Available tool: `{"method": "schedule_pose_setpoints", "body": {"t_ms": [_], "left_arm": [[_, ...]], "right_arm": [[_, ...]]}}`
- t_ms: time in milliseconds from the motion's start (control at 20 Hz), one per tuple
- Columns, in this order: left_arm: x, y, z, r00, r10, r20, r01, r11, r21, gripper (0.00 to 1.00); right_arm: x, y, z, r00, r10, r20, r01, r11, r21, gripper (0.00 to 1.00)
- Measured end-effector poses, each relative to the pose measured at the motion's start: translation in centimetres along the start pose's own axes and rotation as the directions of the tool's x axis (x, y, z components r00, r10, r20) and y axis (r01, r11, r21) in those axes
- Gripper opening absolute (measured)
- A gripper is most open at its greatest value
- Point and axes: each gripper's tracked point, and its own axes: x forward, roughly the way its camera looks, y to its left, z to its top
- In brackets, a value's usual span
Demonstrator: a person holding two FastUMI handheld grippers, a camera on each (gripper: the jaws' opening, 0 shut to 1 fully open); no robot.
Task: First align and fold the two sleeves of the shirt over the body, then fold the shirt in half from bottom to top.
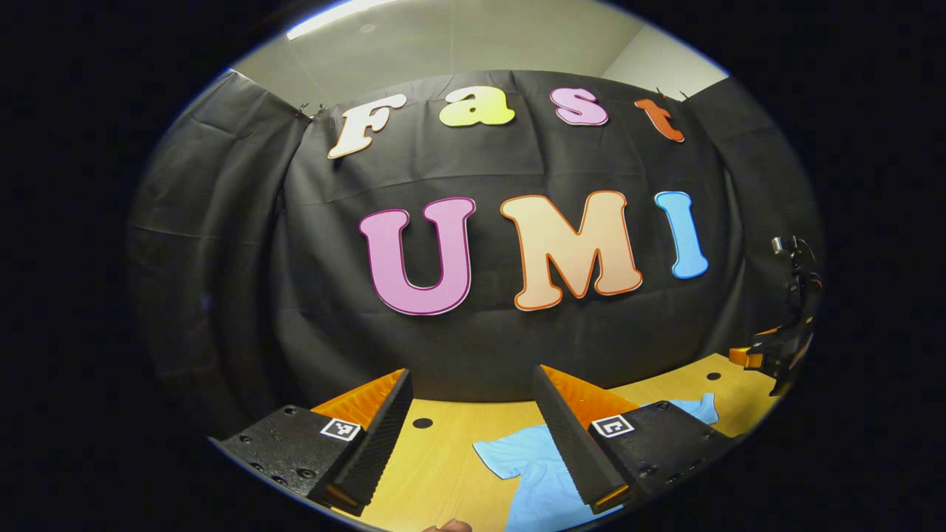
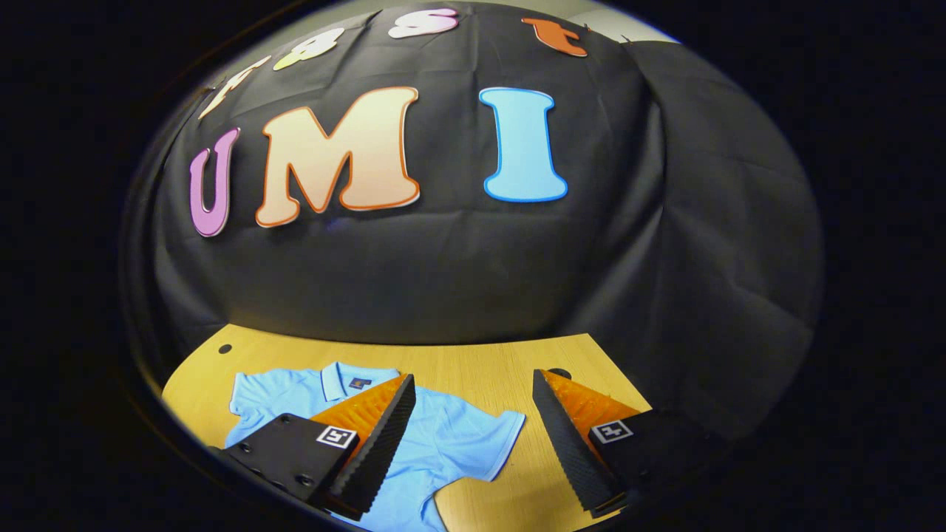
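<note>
In the left gripper view, the left gripper hangs above the wooden table with its jaws wide apart and nothing between them. A light blue shirt lies flat on the table below, partly hidden behind the finger on that view's right; one sleeve spreads out toward the middle of the table, and another bit of blue cloth shows past that finger toward the far edge. A small dark hole sits in the tabletop near the far edge. At that view's right rim the right gripper shows over the table's edge; whether its jaws are open there cannot be told.

In the right gripper view, the right gripper is above the table, jaws wide apart and empty. The shirt lies spread out flat, collar toward the far edge, sleeves out to both sides, unfolded. The sleeve nearer this gripper lies between its two fingers.
</note>
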Motion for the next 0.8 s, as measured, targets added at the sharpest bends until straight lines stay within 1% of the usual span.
{"method": "schedule_pose_setpoints", "body": {"t_ms": [150, 200, 250, 300, 400, 600, 650, 700, 800], "left_arm": [[0.6, 0.8, -0.7, 1.000, 0.013, -0.018, -0.013, 1.000, 0.008, 0.97], [0.8, 0.9, -1.0, 1.000, 0.016, -0.023, -0.016, 1.000, 0.012, 1.00], [1.1, 1.1, -1.1, 0.999, 0.019, -0.027, -0.018, 1.000, 0.015, 1.00], [1.3, 1.3, -1.2, 0.999, 0.023, -0.032, -0.023, 1.000, 0.019, 0.97], [1.7, 1.5, -1.8, 0.999, 0.028, -0.041, -0.027, 0.999, 0.024, 0.96], [2.7, 1.5, -2.7, 0.998, 0.033, -0.058, -0.031, 0.999, 0.026, 0.97], [2.8, 1.4, -2.7, 0.998, 0.034, -0.061, -0.033, 0.999, 0.028, 1.00], [3.0, 1.4, -2.9, 0.997, 0.035, -0.066, -0.033, 0.999, 0.027, 0.96], [3.4, 1.2, -3.5, 0.996, 0.029, -0.079, -0.028, 0.999, 0.018, 0.96]], "right_arm": [[2.7, -0.3, -2.8, 0.998, -0.015, -0.063, 0.014, 1.000, -0.008, 0.99], [3.6, -0.5, -3.7, 0.996, -0.023, -0.084, 0.022, 1.000, -0.013, 0.98], [4.3, -0.7, -4.7, 0.993, -0.031, -0.110, 0.029, 0.999, -0.019, 0.98], [5.1, -0.8, -5.9, 0.990, -0.037, -0.135, 0.035, 0.999, -0.022, 0.99], [6.5, -1.1, -8.2, 0.981, -0.050, -0.186, 0.045, 0.999, -0.030, 0.98], [9.2, -1.9, -12.7, 0.954, -0.077, -0.291, 0.070, 0.997, -0.037, 0.99], [9.6, -2.2, -13.6, 0.945, -0.085, -0.316, 0.079, 0.996, -0.033, 0.99], [10.1, -2.5, -14.6, 0.936, -0.093, -0.339, 0.088, 0.996, -0.032, 0.99], [10.7, -3.0, -16.2, 0.919, -0.105, -0.380, 0.105, 0.994, -0.022, 0.99]]}}
